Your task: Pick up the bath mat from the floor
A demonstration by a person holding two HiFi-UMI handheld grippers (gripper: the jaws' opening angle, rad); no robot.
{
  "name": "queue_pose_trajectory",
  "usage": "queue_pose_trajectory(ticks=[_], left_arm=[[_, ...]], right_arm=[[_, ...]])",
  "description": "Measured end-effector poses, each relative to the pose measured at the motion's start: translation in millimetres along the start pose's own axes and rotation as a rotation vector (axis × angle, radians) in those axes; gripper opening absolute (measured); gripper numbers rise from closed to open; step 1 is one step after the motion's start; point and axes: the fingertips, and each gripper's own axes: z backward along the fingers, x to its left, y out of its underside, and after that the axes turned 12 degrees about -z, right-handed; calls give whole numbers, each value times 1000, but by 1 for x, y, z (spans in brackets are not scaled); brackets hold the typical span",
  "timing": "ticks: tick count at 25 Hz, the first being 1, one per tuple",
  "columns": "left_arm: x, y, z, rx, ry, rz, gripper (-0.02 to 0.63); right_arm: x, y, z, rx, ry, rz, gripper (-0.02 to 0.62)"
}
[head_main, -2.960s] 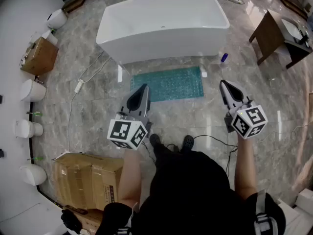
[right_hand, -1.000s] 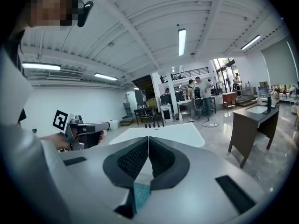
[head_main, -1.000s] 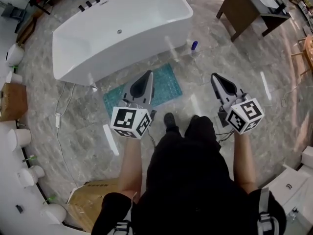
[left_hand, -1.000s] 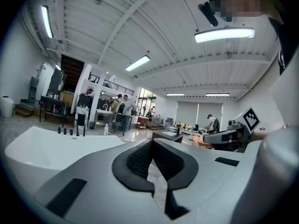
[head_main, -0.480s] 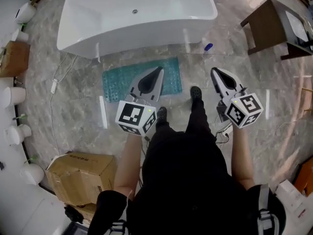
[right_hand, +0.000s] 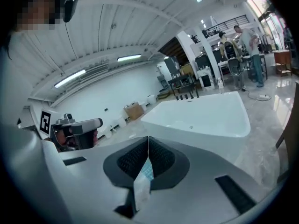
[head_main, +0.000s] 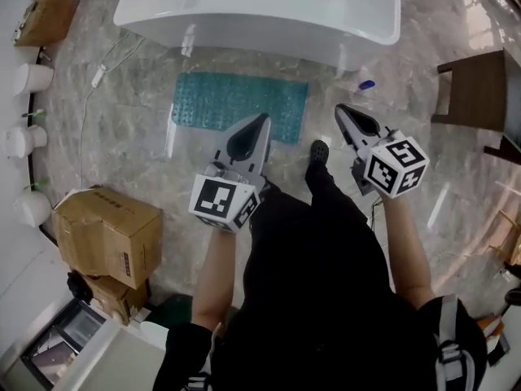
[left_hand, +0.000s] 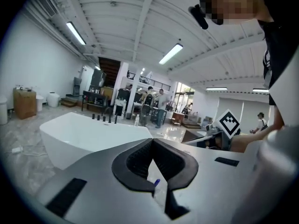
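The teal bath mat (head_main: 236,103) lies flat on the marble floor in front of the white bathtub (head_main: 269,10). In the head view my left gripper (head_main: 264,119) hangs above the mat's near right edge, shut and empty. My right gripper (head_main: 339,108) is held to the right of the mat, also shut with nothing in it. In the left gripper view the jaws (left_hand: 152,141) meet at their tips, with the bathtub (left_hand: 84,134) beyond. The right gripper view shows its closed jaws (right_hand: 148,139), a sliver of the teal mat (right_hand: 146,171) below them and the bathtub (right_hand: 201,118) ahead.
A blue bottle (head_main: 367,85) lies on the floor by the tub's right end. A dark wooden table (head_main: 476,92) stands at the right. Cardboard boxes (head_main: 106,235) and white toilets (head_main: 20,141) line the left side. The person's shoe (head_main: 319,149) is just short of the mat.
The person has stepped and turned, so the mat and tub have shifted in the head view. Both grippers stay shut and empty, and the left one now hangs over the mat's near edge.
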Motion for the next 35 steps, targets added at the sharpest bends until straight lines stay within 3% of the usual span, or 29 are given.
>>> queue_pose_trajectory(ticks=[6,13,19,23,27,32,35], left_arm=[[-13,31,-5,63,-67,17,2],[12,98,-25,102,-92,119,2],[39,204,-73,147,-98,128,2],[39,297,-114,268,10,-49,2],[43,385,-148,298,36,5,2],[34,485,-171,359,54,0,2],[25,535,-177,377,59,53,2]], right_arm=[[-23,37,-36,141,-74,-11,14],[-81,124,-101,328,15,-106,14],[-142,185,-170,321,44,-146,14],[-196,239,-216,328,73,-136,14],[-266,324,-271,376,124,-132,14],[-352,438,-322,478,196,-151,14],[-390,491,-346,513,216,-191,15]])
